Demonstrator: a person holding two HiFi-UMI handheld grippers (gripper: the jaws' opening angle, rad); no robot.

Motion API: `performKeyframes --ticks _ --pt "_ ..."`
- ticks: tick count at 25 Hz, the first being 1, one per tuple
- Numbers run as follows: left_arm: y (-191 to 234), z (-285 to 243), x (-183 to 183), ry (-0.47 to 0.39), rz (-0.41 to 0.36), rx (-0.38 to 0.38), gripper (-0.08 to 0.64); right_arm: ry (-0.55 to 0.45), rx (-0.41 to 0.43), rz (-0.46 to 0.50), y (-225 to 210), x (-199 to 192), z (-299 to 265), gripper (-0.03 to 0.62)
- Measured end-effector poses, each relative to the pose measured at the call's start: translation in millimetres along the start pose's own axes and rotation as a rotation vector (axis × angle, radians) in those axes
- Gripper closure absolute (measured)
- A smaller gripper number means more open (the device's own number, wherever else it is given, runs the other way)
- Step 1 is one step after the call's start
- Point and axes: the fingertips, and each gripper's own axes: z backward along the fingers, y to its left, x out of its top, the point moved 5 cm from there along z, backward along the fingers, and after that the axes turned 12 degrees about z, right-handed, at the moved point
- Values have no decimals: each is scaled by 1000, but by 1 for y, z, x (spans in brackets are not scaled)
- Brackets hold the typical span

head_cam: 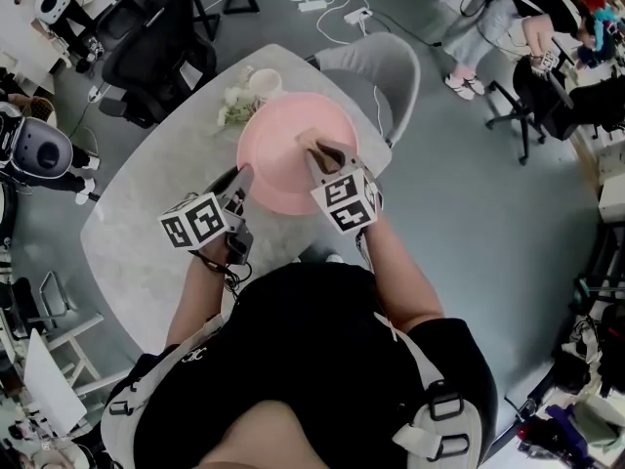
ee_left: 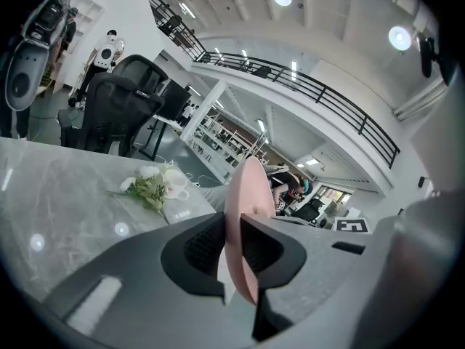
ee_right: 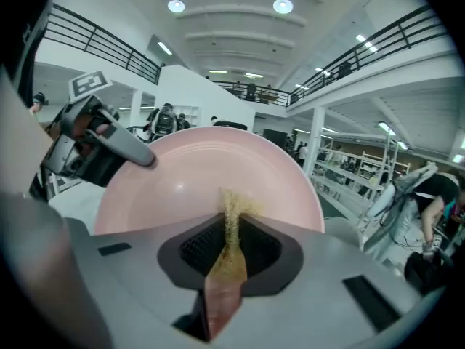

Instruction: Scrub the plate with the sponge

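Observation:
A pink plate point(head_cam: 293, 145) is held tilted above the grey table point(head_cam: 146, 233). My left gripper point(head_cam: 240, 180) is shut on its near left rim; in the left gripper view the plate point(ee_left: 243, 224) stands edge-on between the jaws point(ee_left: 231, 246). My right gripper point(head_cam: 314, 151) is shut on a thin yellow-brown sponge point(head_cam: 312, 146). That sponge point(ee_right: 231, 249) sticks out of the jaws point(ee_right: 230, 244) and its tip rests against the plate's inner face point(ee_right: 196, 180). The left gripper point(ee_right: 94, 140) shows at the plate's left rim in the right gripper view.
A white cup point(head_cam: 264, 83) and a small white-flowered bunch point(head_cam: 234, 106) sit at the table's far edge, just behind the plate. A grey chair point(head_cam: 376, 71) stands past the table, a black office chair point(head_cam: 156, 42) to the far left. People sit at the far right.

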Motion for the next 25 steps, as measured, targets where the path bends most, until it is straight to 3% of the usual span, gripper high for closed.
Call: performKeyframes --ticks 6,10,17,23,25 --pt "-6 0 -2 26 -10 -40 502 80 -209 -45 -32 -15 4 540" --pt "-1 -2 -4 11 35 -21 502 109 -200 -43 -24 -22 0 540" --pt "16 -1 -4 -10 133 33 502 102 17 7 18 -23 -5 538" --pt "36 4 0 -58 212 85 502 117 371 177 81 -20 -7 538" --pt "42 5 0 -66 227 97 502 117 445 198 95 -22 -6 538"
